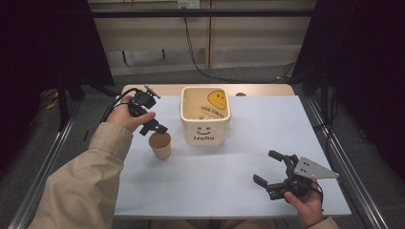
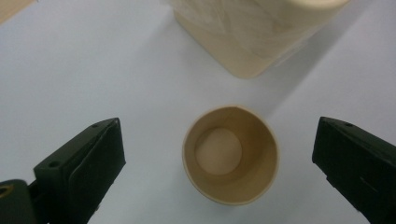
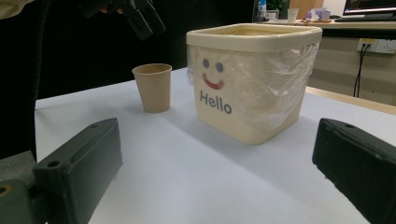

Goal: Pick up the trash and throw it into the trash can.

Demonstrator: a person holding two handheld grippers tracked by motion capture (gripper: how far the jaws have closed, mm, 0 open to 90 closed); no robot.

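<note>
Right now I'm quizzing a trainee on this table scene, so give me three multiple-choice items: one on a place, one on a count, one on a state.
1. Where does the paper cup stand?
A. inside the bin
B. on the table, at the left of the cream bin in the high view
C. in the right tongs

2. How many paper cups are on the table?
A. one
B. two
C. three

3. How are the left tongs?
A. shut on the cup
B. shut, holding nothing
C. open above the cup

Answers: 1 B, the cup stands apart beside the bin; 2 A, a single cup shows; 3 C, both jaws stand wide of the rim.
</note>
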